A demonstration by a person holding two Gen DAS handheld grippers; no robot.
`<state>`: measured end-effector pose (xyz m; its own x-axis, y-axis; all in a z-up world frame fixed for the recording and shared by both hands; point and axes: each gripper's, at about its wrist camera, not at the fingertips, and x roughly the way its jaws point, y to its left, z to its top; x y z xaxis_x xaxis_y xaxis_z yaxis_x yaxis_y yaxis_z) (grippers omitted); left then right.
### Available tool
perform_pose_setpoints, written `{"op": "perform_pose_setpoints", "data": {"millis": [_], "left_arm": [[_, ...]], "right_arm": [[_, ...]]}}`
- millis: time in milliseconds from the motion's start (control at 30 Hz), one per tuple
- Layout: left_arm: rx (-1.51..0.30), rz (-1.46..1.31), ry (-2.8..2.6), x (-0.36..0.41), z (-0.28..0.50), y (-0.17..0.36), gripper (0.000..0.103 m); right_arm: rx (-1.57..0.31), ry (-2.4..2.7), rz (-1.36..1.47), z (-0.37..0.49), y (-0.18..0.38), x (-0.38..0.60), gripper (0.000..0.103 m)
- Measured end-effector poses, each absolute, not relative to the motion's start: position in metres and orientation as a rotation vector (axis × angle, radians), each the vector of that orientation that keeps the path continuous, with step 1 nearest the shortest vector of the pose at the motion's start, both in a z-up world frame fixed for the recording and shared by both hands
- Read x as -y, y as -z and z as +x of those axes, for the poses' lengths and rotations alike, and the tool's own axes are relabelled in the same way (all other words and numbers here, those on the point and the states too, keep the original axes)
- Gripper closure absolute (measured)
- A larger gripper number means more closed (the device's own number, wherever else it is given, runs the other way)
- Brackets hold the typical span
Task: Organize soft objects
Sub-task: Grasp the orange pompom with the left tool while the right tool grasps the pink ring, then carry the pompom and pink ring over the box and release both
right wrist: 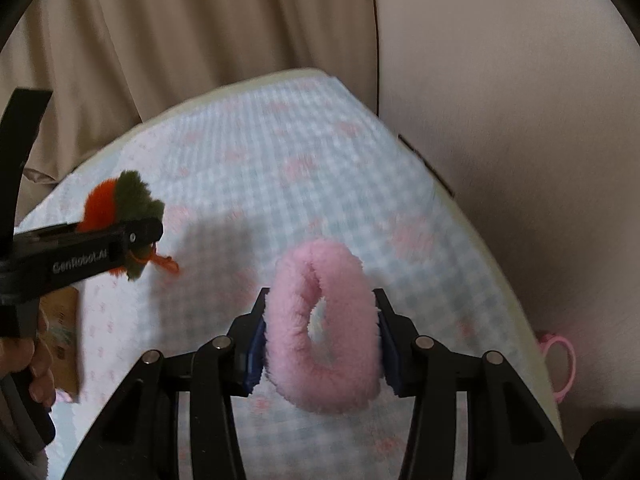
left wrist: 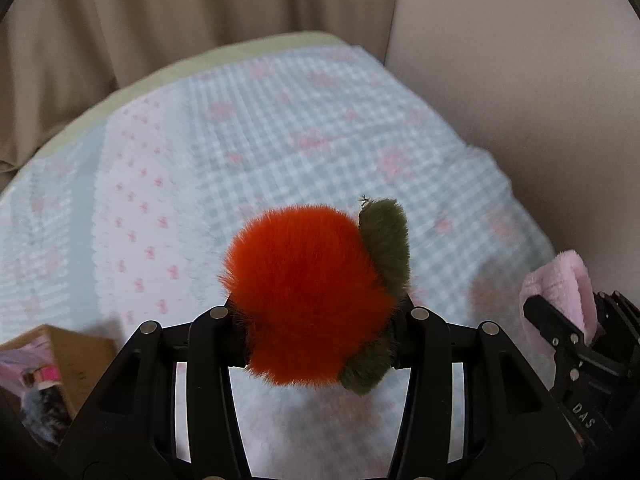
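Above the checked bedspread [left wrist: 304,128], each gripper carries one soft toy clear of the cloth.

At the left, the left gripper [left wrist: 316,320] is clamped on a fluffy orange pom-pom [left wrist: 300,280] with olive-green leaves, an orange loop of cord dangling under it. To the right, the right gripper [right wrist: 320,332] squeezes a pink fuzzy ring [right wrist: 324,328] between its blue pads, ring standing on edge. A cardboard box [left wrist: 76,352] sits at the near left of the bed; beige curtains [right wrist: 180,32] hang at the far side.
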<state>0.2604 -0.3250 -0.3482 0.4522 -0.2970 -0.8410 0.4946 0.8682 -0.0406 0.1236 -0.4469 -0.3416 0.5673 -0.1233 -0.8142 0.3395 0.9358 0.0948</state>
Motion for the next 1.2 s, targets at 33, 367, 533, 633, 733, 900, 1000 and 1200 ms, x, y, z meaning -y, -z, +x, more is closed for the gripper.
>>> {"op": "perform_pose_setpoints", "data": {"millis": [33, 367, 533, 633, 733, 900, 1000, 1200], "left_arm": [[-0.980, 0.217, 0.494, 0.322, 0.256, 0.339, 0.060], [-0.892, 0.112, 0.495, 0.261, 0.213, 0.229, 0.060], [-0.871, 0.101, 0.491, 0.211, 0.195, 0.190, 0.060], [-0.863, 0.091, 0.468, 0.170, 0.189, 0.174, 0.060], [-0.864, 0.087, 0.434, 0.125, 0.185, 0.165, 0.060], [-0.885, 0.083, 0.359, 0.043, 0.183, 0.162, 0.060], [-0.903, 0.073, 0.316, -0.004, 0.185, 0.166, 0.060], [-0.946, 0.038, 0.251, -0.088, 0.191, 0.186, 0.060]], "right_arm": [[-0.924, 0.275, 0.251, 0.123, 0.335, 0.446, 0.059], [-0.860, 0.258, 0.228, 0.105, 0.221, 0.407, 0.059], [-0.821, 0.227, 0.199, 0.101, 0.166, 0.365, 0.059], [-0.810, 0.201, 0.197, 0.102, 0.149, 0.339, 0.059], [-0.801, 0.166, 0.198, 0.105, 0.135, 0.306, 0.059], [-0.805, 0.093, 0.200, 0.115, 0.128, 0.239, 0.059], [-0.826, 0.052, 0.203, 0.124, 0.127, 0.201, 0.059], [-0.877, -0.014, 0.187, 0.143, 0.134, 0.133, 0.059]]}}
